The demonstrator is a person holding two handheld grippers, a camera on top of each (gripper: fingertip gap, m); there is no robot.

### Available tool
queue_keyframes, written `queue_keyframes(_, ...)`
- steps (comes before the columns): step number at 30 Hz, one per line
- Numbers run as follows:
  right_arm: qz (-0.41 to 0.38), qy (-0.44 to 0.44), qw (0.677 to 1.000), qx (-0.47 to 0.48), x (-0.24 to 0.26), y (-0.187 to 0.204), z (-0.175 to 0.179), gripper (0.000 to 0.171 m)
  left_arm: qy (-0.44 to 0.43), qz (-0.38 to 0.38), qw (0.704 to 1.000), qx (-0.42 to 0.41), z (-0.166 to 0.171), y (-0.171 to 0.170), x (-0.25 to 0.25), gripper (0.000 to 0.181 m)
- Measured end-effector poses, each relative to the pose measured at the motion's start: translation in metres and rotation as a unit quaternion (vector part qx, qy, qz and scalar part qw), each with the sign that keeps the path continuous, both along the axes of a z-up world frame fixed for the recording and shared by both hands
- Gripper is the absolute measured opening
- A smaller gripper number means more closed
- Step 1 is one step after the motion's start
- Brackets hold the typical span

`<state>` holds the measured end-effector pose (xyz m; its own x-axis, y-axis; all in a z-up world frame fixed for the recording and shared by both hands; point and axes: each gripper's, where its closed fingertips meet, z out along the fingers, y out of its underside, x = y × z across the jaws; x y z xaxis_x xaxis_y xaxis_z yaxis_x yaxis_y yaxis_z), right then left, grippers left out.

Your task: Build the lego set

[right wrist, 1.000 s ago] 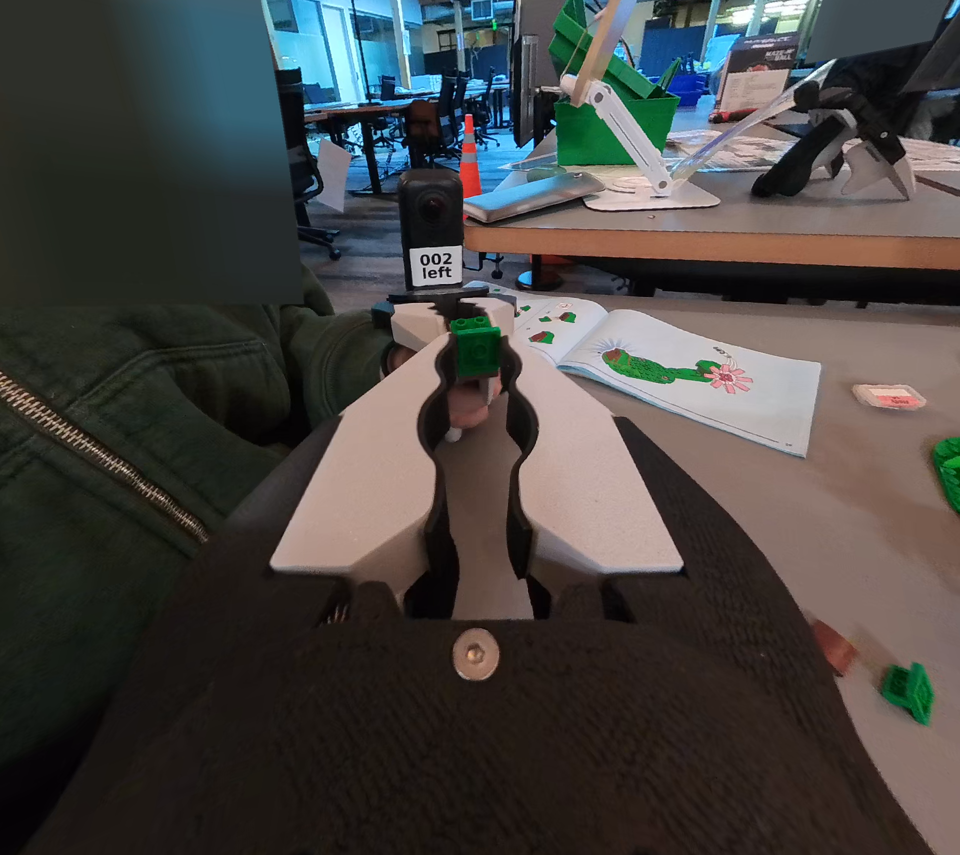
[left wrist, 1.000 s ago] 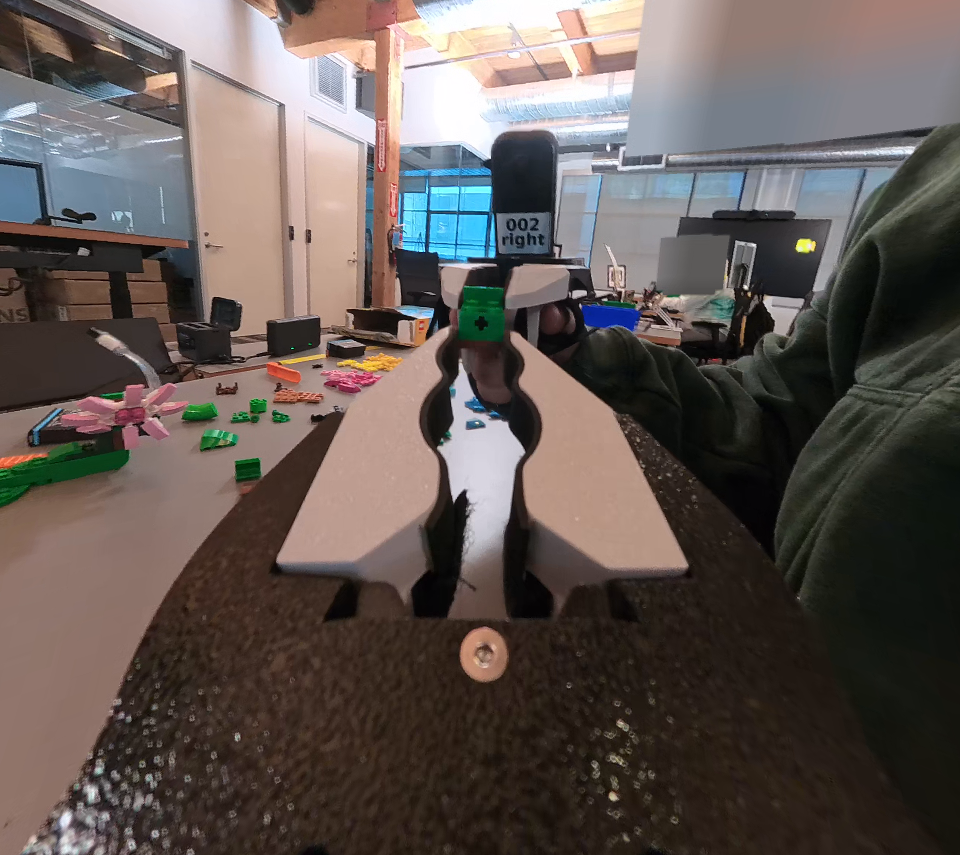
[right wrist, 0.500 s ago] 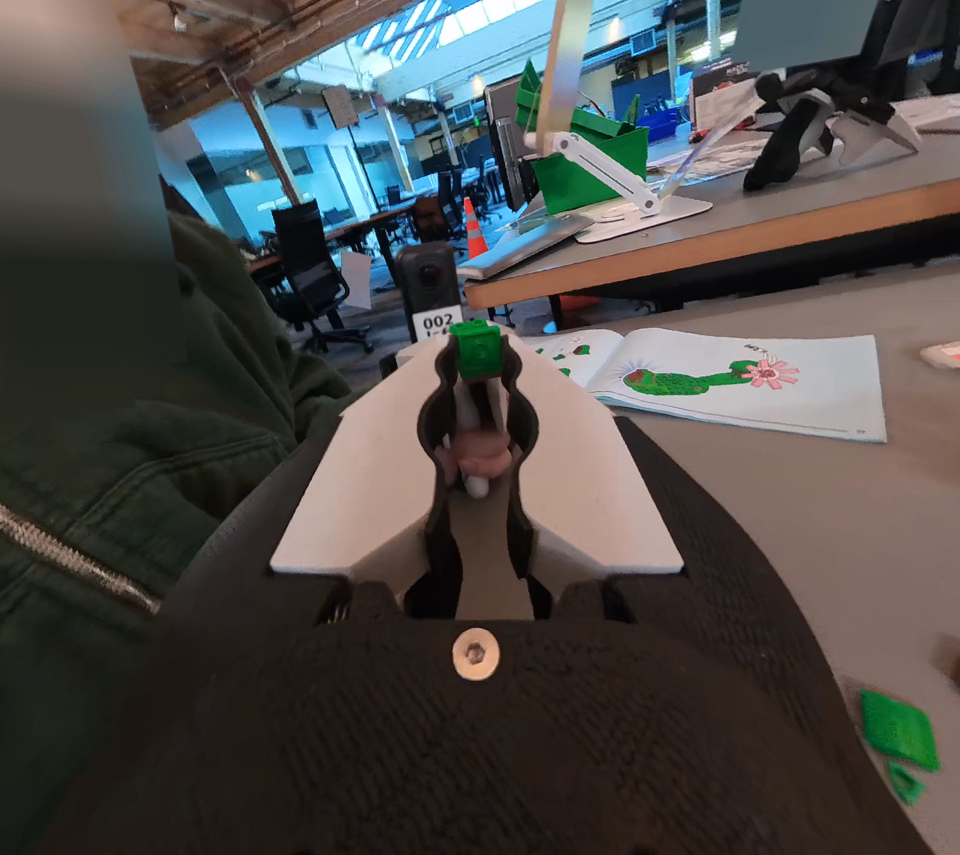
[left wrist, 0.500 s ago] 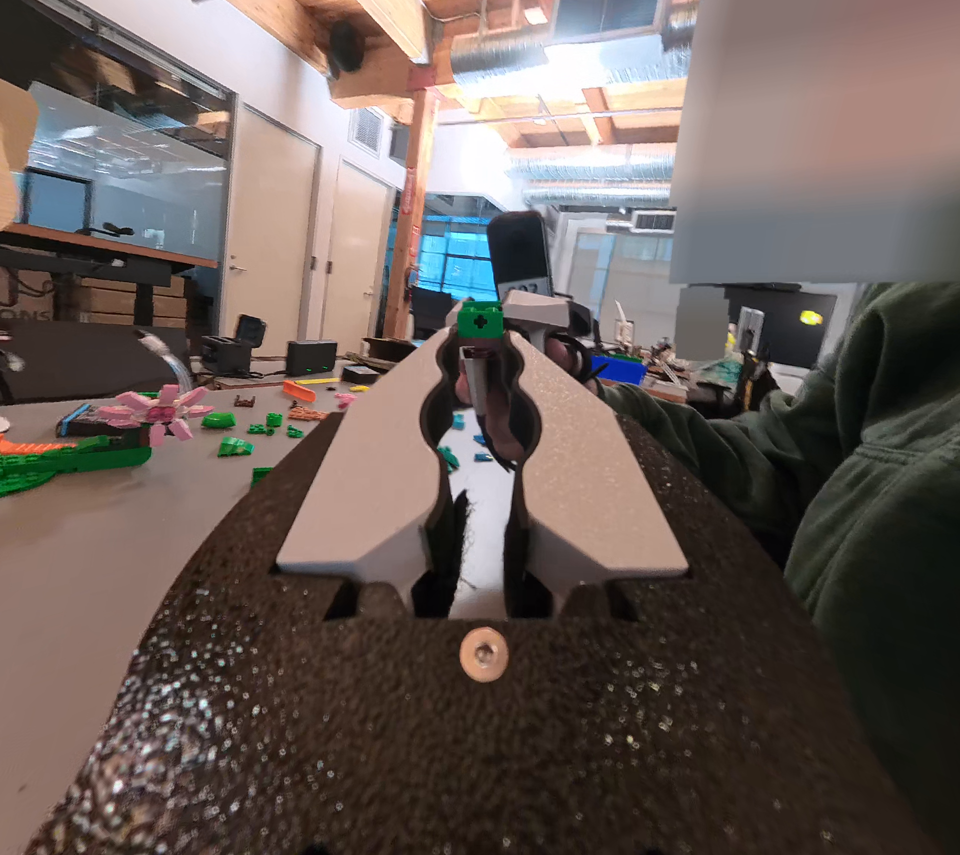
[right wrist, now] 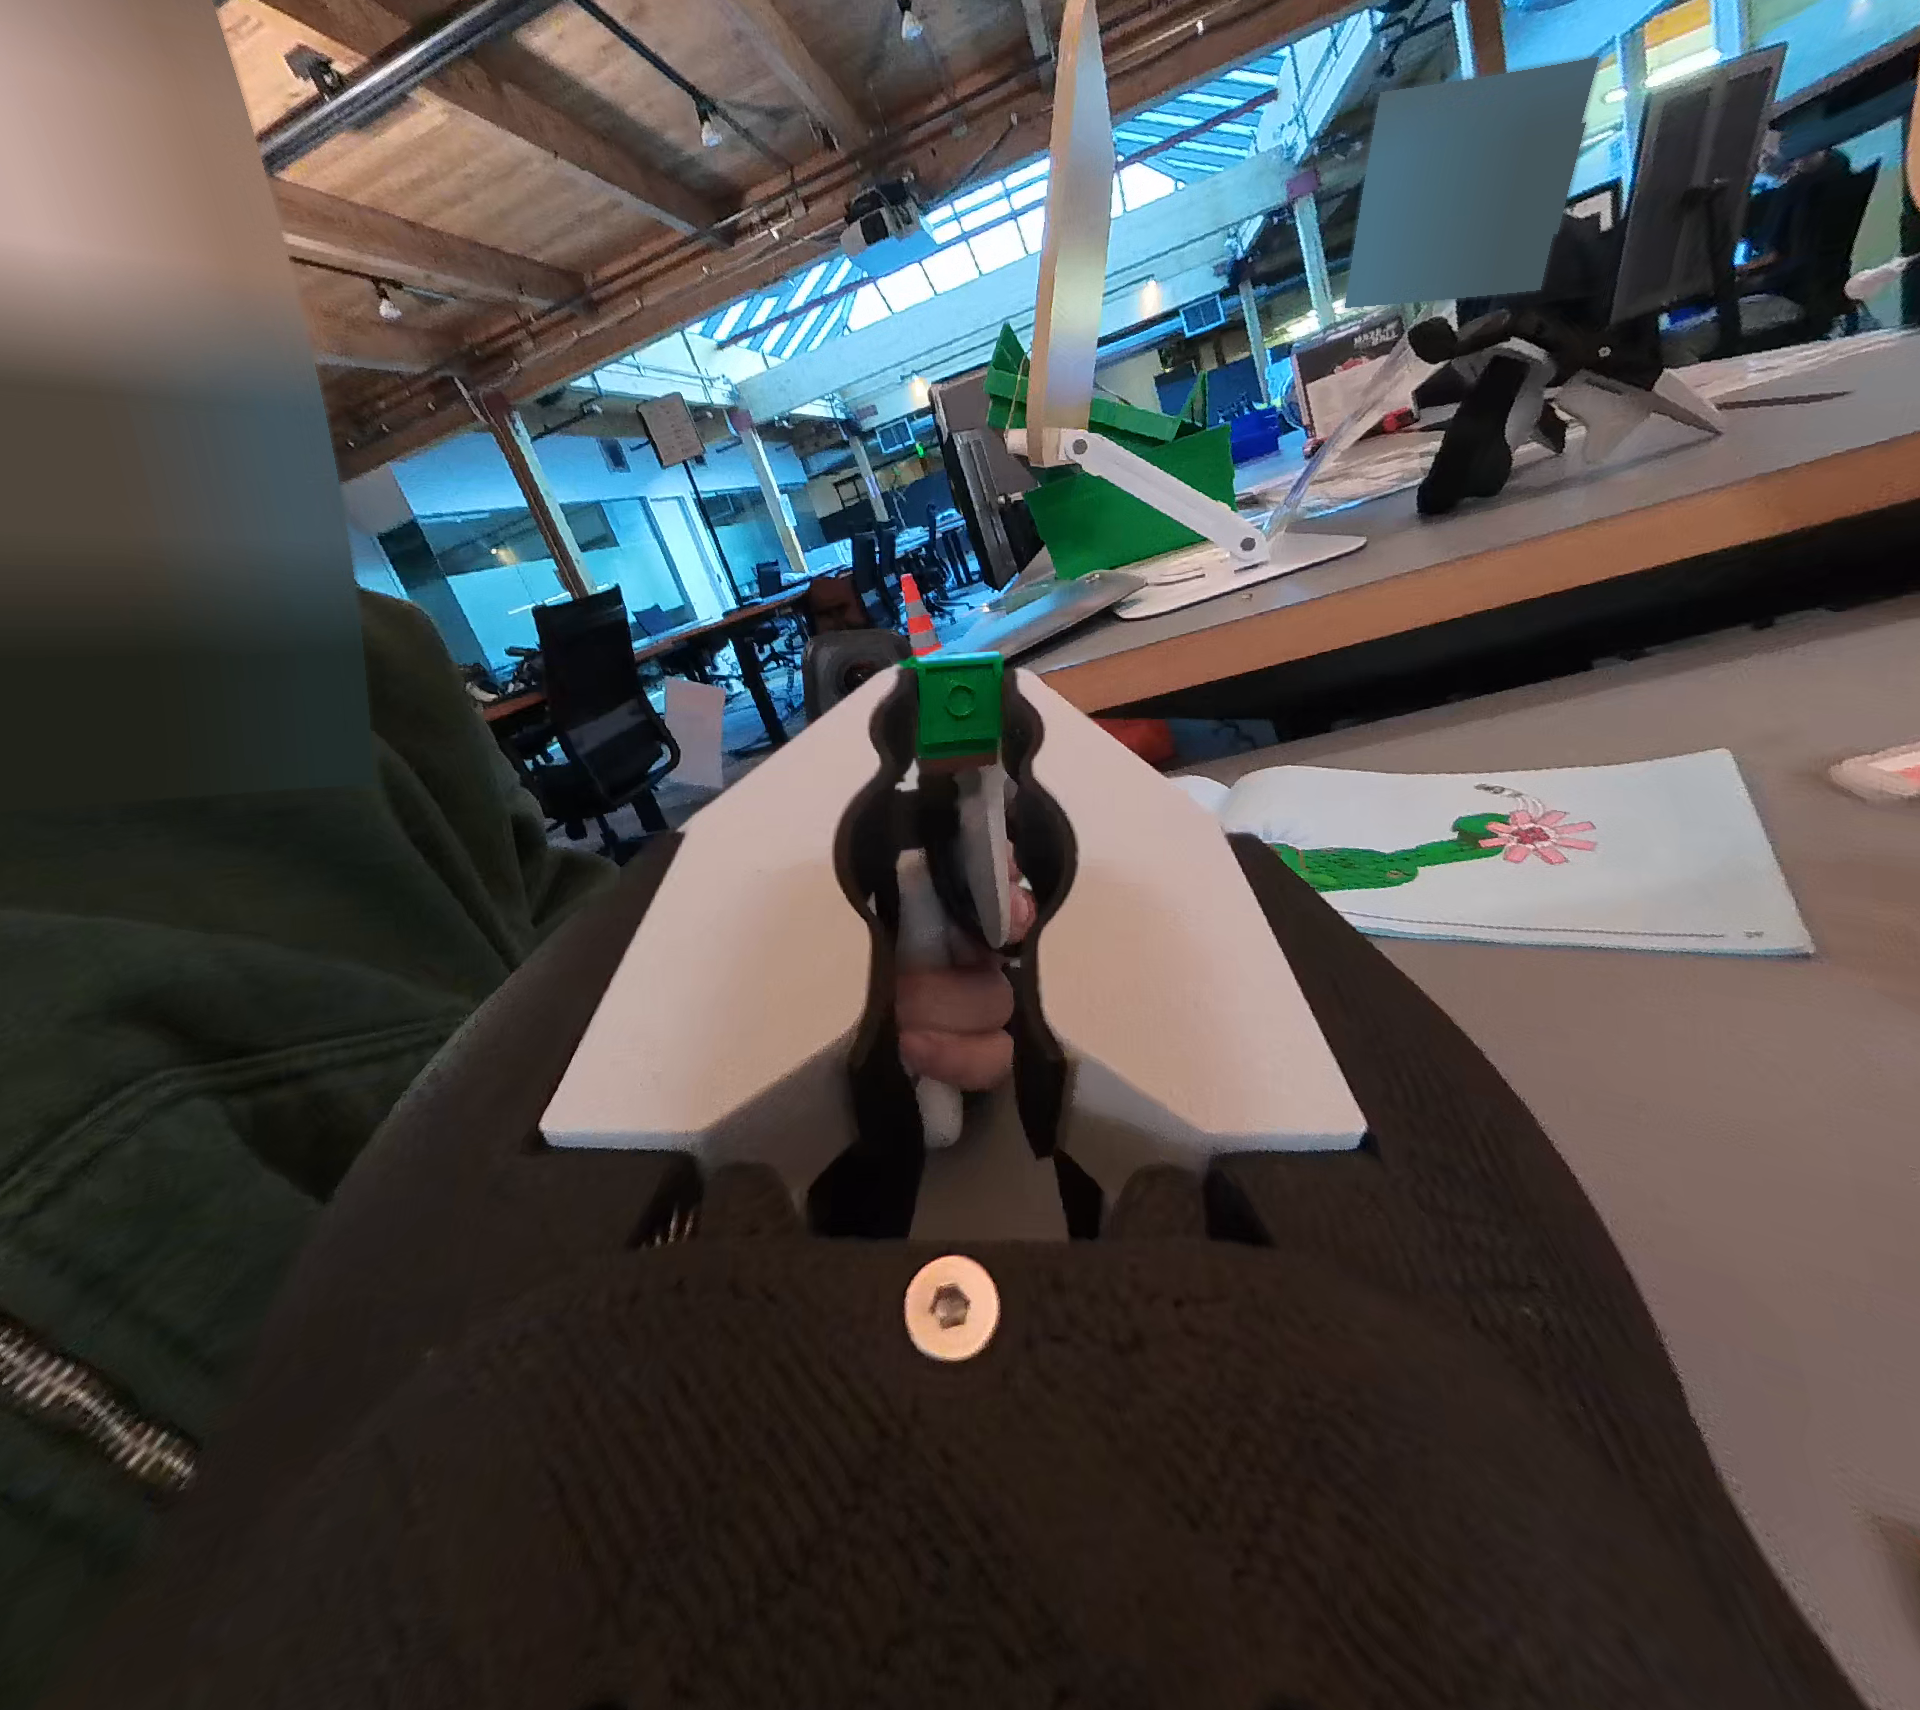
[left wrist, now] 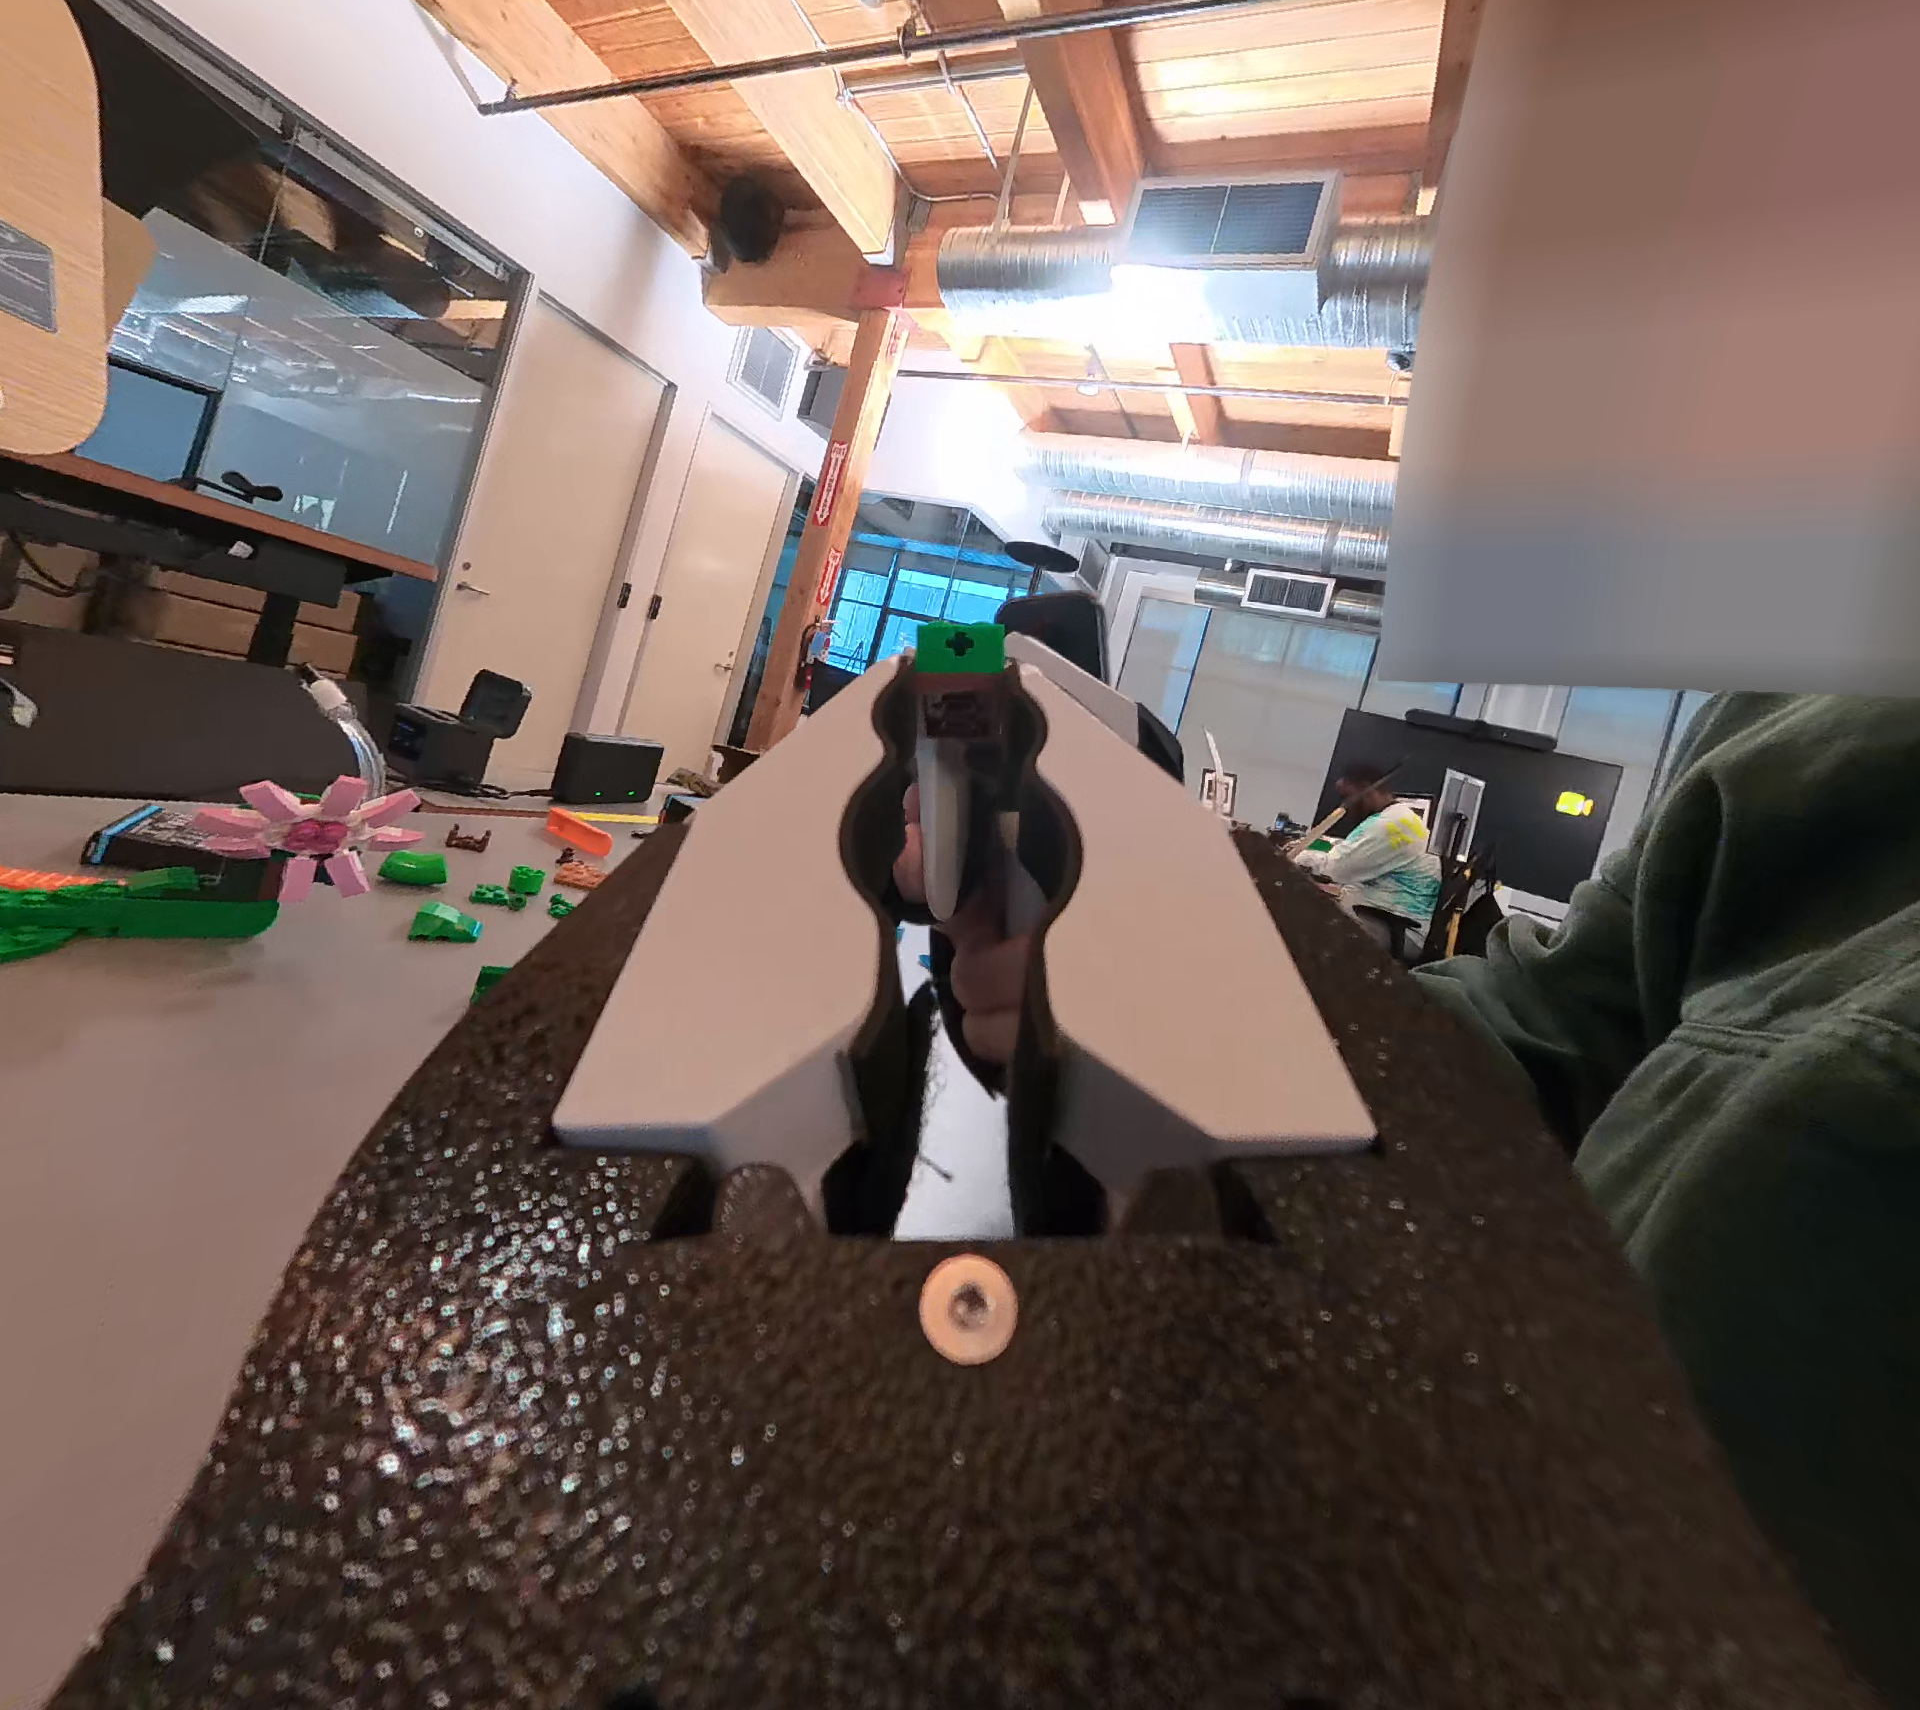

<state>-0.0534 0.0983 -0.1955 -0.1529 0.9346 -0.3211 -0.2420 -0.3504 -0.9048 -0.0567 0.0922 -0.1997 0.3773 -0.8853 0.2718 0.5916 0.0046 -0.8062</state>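
Observation:
A small green brick (left wrist: 961,645) with a brown piece (left wrist: 958,706) under it sits between the tips of my left gripper (left wrist: 961,673), which is shut on it. The same green brick (right wrist: 958,706) shows between the tips of my right gripper (right wrist: 956,725), which is also shut on it. The two grippers face each other tip to tip, raised above the grey table (left wrist: 208,1089). Each view shows the other gripper's white fingers (left wrist: 940,829) and a hand behind the brick. How the brown piece joins the brick is partly hidden.
A pink flower (left wrist: 307,834) on a green stem build (left wrist: 125,912) lies at the table's left, with loose green pieces (left wrist: 447,920) and an orange piece (left wrist: 580,832) nearby. An open instruction booklet (right wrist: 1507,871) lies on the table (right wrist: 1662,1141) at the right. A green sleeve (left wrist: 1714,1089) is close. Only a small space, under 4 cm, lies between the two pairs of fingers. The pink flower (left wrist: 307,834) is about 25 cm from both grippers' fingertips.
Both grippers have tilted upward with the green brick still between their tips. The brown piece now shows under the brick.

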Motion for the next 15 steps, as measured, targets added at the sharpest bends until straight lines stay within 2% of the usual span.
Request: queue_keyframes(15, 0.035, -0.012, 0.999, -0.005, 0.002, -0.006, 0.001, 0.014, 0.040, -0.015, 0.999, 0.009, -0.004, -0.004, 0.015, 0.014)
